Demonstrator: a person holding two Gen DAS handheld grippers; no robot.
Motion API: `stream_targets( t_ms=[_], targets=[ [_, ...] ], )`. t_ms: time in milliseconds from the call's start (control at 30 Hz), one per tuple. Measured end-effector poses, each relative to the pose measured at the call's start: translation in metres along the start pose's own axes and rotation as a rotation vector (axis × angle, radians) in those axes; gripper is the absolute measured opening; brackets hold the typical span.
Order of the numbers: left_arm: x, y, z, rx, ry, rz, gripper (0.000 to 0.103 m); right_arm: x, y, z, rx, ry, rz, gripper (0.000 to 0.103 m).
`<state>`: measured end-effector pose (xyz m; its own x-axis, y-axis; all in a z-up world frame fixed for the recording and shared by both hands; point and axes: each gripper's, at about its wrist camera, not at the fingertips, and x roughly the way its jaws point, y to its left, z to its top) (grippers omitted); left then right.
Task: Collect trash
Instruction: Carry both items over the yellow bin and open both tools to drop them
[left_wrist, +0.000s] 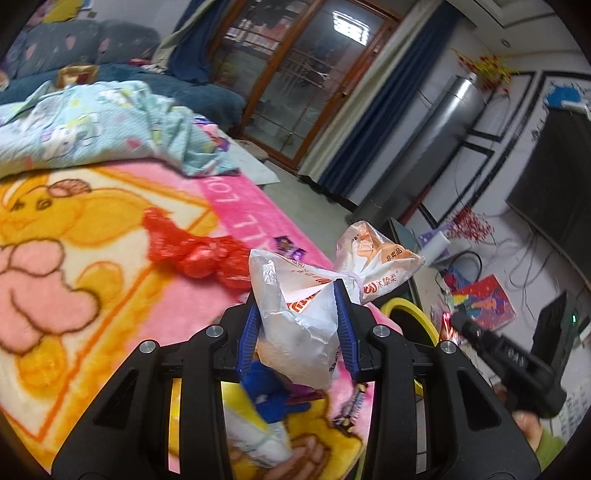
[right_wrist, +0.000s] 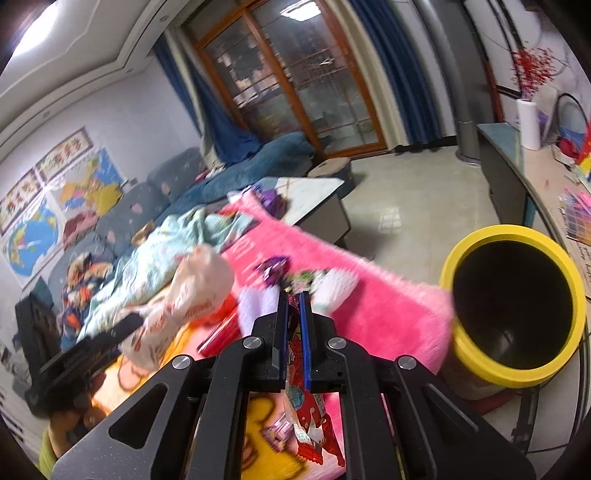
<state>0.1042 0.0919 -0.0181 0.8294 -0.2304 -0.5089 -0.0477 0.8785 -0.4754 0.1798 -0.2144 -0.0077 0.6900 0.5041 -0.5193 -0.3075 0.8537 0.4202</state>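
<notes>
My left gripper is shut on a knotted white plastic bag with orange print and holds it above the pink cartoon blanket. The same bag shows in the right wrist view. My right gripper is shut on a red snack wrapper that hangs down between its fingers. A yellow-rimmed black trash bin stands just right of the blanket's edge; its rim peeks out behind the bag in the left view. A red plastic bag and purple wrappers lie on the blanket.
A crumpled light-blue quilt lies at the blanket's far end, with a blue sofa behind. A low table stands beyond the blanket. A desk with clutter runs along the right. Tiled floor lies between.
</notes>
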Motion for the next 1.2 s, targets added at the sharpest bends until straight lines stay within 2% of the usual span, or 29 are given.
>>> stream_targets(
  t_ms=[367,733,1200],
  targets=[
    [0.039,-0.062,-0.018,0.132,0.083,-0.059,0.029,-0.014,-0.064,0.032,0.123,-0.092,-0.114,0.006],
    [0.079,-0.117,-0.038,0.256,0.158,-0.104,0.029,-0.032,-0.127,0.048,0.212,-0.173,-0.229,0.006],
    [0.13,-0.176,-0.066,0.387,0.227,-0.107,0.03,-0.039,-0.193,0.055,0.257,-0.216,-0.33,0.006]
  ],
)
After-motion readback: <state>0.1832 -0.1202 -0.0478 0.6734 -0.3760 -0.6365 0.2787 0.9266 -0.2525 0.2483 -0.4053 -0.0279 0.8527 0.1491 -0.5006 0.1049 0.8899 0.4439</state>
